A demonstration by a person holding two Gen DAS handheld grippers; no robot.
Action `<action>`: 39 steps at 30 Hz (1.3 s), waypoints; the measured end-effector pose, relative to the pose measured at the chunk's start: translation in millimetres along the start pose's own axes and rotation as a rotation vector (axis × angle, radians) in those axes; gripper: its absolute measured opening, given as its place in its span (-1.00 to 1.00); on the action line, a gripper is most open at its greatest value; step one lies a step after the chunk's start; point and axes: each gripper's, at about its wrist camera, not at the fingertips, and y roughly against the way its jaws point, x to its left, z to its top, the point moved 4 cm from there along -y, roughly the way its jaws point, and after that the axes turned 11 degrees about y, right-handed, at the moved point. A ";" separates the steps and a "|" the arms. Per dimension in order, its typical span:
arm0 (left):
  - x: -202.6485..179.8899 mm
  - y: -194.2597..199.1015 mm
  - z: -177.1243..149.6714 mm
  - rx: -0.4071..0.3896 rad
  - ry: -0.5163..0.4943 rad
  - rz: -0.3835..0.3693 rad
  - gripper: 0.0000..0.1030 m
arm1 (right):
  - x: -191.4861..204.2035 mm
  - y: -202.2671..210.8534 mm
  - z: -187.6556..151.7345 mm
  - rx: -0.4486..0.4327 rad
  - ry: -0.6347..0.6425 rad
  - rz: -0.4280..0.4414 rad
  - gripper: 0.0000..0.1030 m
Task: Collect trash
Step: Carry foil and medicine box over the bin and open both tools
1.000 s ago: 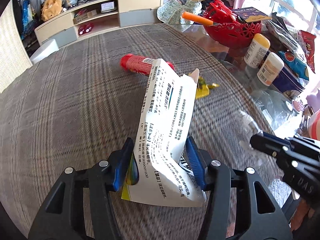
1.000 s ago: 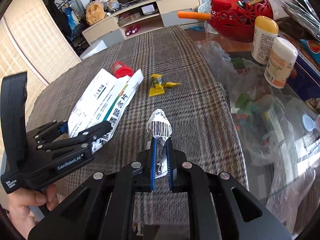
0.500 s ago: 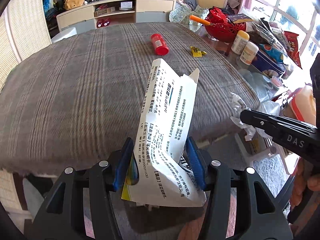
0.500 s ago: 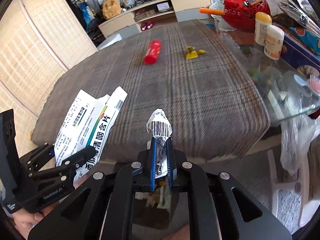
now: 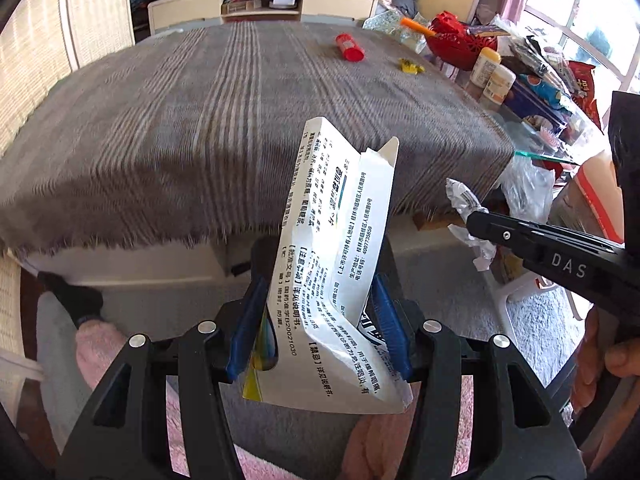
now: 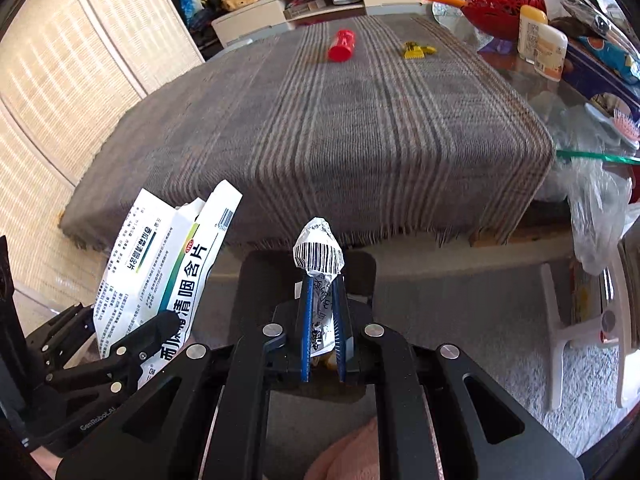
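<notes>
Two blue pads of our left gripper (image 5: 320,332) squeeze a flat white paper medicine box with black writing (image 5: 336,256) in the left view. We hold it up in the air, in front of the grey striped tablecloth (image 5: 224,120). Far back on the cloth lie a red tube (image 5: 349,46) and a small yellow wrapper (image 5: 410,66).

From the right view, our right gripper (image 6: 323,320) is pinched tight on a crumpled white wrapper with a barcode (image 6: 319,250). We hold it off the table too. The white box (image 6: 160,264) is on our left.
</notes>
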 end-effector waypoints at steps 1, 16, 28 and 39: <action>2.6 -4.9 -4.3 0.013 0.006 0.002 0.01 | 0.0 -4.7 -5.2 0.009 -0.004 0.003 -0.79; 35.0 -107.4 -47.6 0.226 0.077 0.061 0.02 | 2.0 -97.7 -46.4 0.162 -0.074 0.036 -0.78; 39.5 -114.7 -37.0 0.212 0.076 0.086 0.43 | -5.6 -112.0 -34.3 0.184 -0.112 0.050 -0.23; 41.4 -55.0 -17.9 0.075 0.075 0.080 0.84 | -21.4 -57.5 -21.2 0.046 -0.117 -0.031 0.93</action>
